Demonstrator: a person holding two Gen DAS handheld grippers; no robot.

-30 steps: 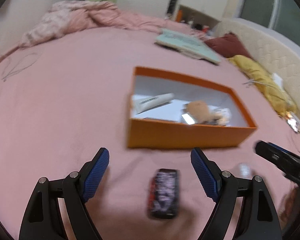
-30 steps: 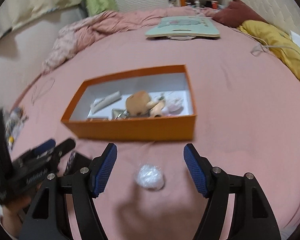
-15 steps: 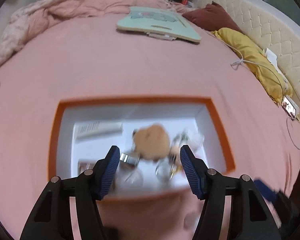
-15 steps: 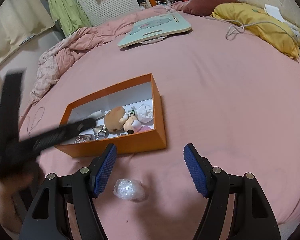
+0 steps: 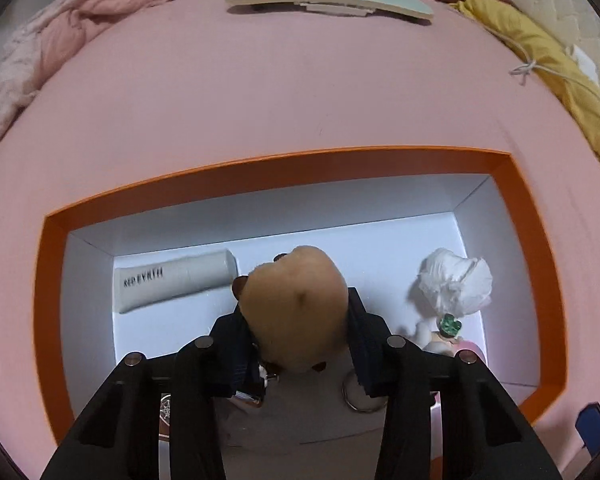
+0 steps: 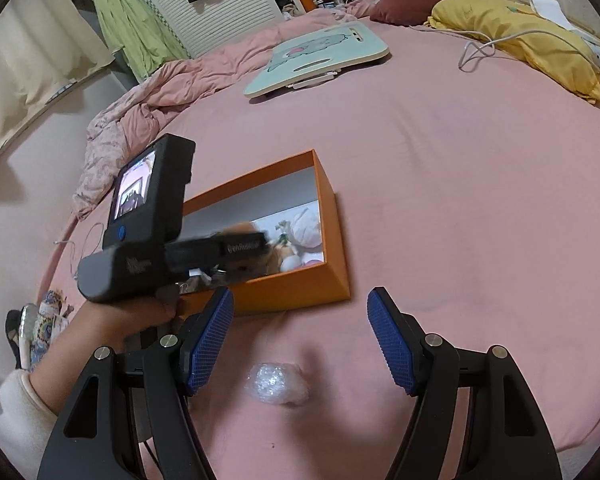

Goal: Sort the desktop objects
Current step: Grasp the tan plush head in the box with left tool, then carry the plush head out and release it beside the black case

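I have the left gripper reached down into the orange box, tilted forward over its near wall, and its fingers are pressed against both sides of the tan plush head; from the right wrist view I see my left hand wrapped around that gripper's handle just in front of the box, the sleeve trailing toward me. The plush head sits near the middle of the box floor, its rounded crown pointing toward the box's far wall. Beside it, toward the box's left end, a white tube lies flat with its long axis running along the far wall, cap end nearest the plush. Toward the box's right end is a crumpled white tissue, with a small figure just in front of it. A metal ring lies on the box floor under the gripper's right finger. My right gripper hovers low over the pink bed, in front of the box's near wall, with its blue fingers spread wide and gripping nothing. A clear plastic wad rests on the bed between them, apart from both.
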